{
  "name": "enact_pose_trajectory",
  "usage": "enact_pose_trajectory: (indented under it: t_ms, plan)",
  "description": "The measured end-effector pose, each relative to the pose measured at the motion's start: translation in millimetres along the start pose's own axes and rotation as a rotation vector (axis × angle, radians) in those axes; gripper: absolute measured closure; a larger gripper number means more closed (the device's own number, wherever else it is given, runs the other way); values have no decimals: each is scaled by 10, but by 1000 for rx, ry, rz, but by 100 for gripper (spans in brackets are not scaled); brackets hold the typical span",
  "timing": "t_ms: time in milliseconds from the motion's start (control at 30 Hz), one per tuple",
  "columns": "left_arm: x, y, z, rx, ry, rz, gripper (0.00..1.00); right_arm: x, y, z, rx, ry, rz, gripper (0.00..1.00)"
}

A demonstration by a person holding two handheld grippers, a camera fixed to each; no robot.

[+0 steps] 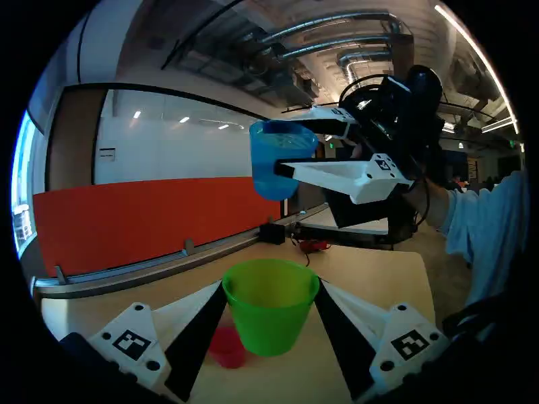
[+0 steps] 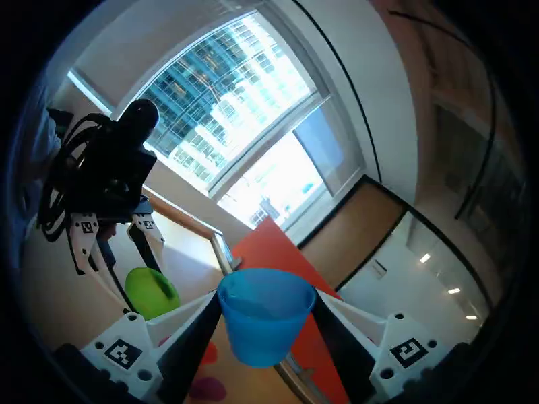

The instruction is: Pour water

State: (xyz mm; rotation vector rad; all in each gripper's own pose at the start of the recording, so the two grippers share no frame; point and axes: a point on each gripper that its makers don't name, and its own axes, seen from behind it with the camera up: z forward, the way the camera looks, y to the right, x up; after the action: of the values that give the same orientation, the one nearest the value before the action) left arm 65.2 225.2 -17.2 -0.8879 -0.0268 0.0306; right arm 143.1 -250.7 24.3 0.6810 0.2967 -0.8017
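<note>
While your left tool [image 1: 269,286] gripped the green cup [image 1: 269,320] as receiver, your right tool [image 2: 266,296] clamped the blue cup [image 2: 266,330] higher, seemingly for pouring.

Translucent blue cup [image 1: 279,161], tilted off upright, high above and beyond an upright, open-topped bright green cup [image 1: 271,310].

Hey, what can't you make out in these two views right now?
- Water in the blue cup: too dim to tell in either view.
- Red cup, left gripper view: partly behind the green cup and a finger of the left tool.
- Sleeve, left gripper view: cut by the edge.
</note>
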Motion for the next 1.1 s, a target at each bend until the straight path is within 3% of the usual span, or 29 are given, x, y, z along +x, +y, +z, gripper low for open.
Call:
enact_pose_trajectory:
  t_ms: [500,1100]
  plan:
    - [3,21,20,-11,8,-3,12,171,96,167,-13,2,-215,7]
    - [46,77,44,-25,17,-3,12,242,209,244,-39,4,-359,8]
